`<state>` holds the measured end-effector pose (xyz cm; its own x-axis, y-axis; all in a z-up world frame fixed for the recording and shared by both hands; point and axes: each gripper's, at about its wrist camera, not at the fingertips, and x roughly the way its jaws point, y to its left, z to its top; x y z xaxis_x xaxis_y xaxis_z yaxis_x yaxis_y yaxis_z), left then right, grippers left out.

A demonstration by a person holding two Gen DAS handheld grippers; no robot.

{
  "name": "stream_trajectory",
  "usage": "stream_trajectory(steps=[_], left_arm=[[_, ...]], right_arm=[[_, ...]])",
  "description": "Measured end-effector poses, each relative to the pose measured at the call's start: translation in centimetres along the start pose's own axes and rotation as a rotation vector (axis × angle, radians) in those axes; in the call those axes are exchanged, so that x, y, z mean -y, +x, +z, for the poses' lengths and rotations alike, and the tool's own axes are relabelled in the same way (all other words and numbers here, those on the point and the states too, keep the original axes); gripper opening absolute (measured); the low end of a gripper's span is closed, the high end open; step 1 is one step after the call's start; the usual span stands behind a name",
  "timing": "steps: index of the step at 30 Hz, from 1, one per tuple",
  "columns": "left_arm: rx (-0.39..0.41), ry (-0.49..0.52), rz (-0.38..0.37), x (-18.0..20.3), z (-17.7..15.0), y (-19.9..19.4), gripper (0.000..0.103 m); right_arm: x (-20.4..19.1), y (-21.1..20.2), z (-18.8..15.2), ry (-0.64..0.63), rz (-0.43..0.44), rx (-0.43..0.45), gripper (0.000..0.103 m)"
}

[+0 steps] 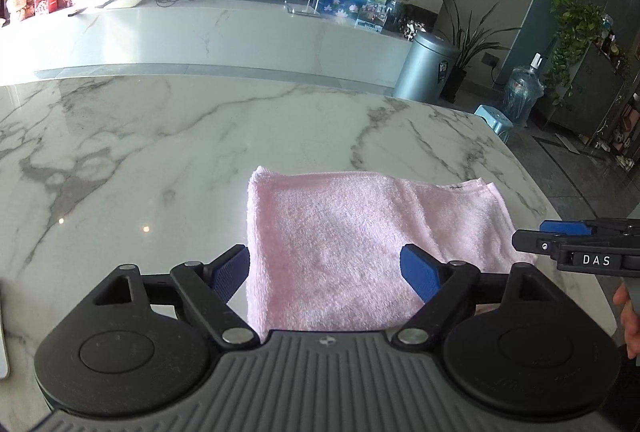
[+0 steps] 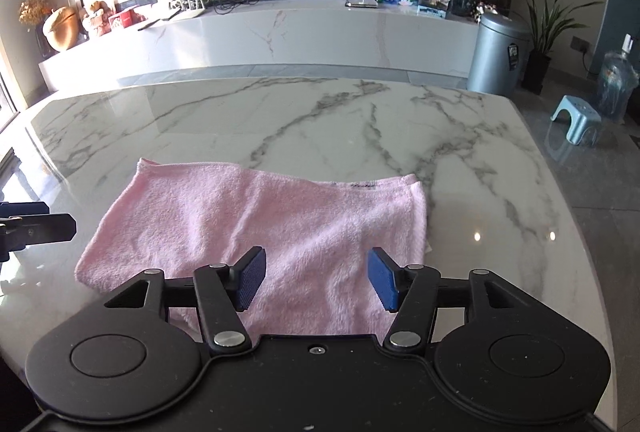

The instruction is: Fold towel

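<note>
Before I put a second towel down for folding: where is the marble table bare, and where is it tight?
Bare: the broad stretch of marble table beyond the pink towel's far edge, and the strip to its right, toward the rounded table edge. Tight: the near side, where the open left gripper and open right gripper hover over the towel.

Both wrist views close, angled down, sharing pink towel [image 1: 340,244]

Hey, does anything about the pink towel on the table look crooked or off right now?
Slightly. The towel lies folded on the marble table, but at its far right corner the layers do not line up: one edge sticks out past the other. Nothing looks spilled or damaged.
</note>
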<state>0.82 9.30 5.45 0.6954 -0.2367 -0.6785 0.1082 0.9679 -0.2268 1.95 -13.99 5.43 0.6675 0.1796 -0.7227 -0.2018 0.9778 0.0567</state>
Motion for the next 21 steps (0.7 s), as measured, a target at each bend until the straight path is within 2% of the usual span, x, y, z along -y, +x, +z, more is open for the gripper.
stream_trajectory(steps=[2,4,6,8,10,15,21], left_arm=[[0.004,-0.005,0.011,0.3,-1.0,-0.7,0.088],[0.002,-0.016,0.016,0.4,-1.9,-1.3,0.103],[0.011,-0.017,0.010,0.8,-2.7,-1.8,0.103],[0.022,0.005,0.032,1.3,-3.7,-2.1,0.103],[0.028,0.020,0.038,1.6,-4.5,-2.3,0.103],[0.028,0.049,0.055,1.9,-6.4,-2.3,0.103],[0.026,0.080,0.085,2.2,-8.7,-2.0,0.102]], right_arm=[[-0.5,-0.9,-1.5,0.037,0.005,0.006,0.061],[-1.0,-1.5,-2.7,0.071,0.001,0.008,0.065],[-1.3,-2.1,-4.0,0.113,-0.004,0.015,0.068],[-1.7,-2.6,-5.1,0.140,-0.003,0.028,0.078],[-2.1,-3.0,-5.9,0.141,-0.017,0.048,0.092],[-3.3,-3.6,-8.8,0.129,-0.027,0.087,0.099],[-4.3,-3.8,-10.3,0.099,-0.031,0.107,0.100]])
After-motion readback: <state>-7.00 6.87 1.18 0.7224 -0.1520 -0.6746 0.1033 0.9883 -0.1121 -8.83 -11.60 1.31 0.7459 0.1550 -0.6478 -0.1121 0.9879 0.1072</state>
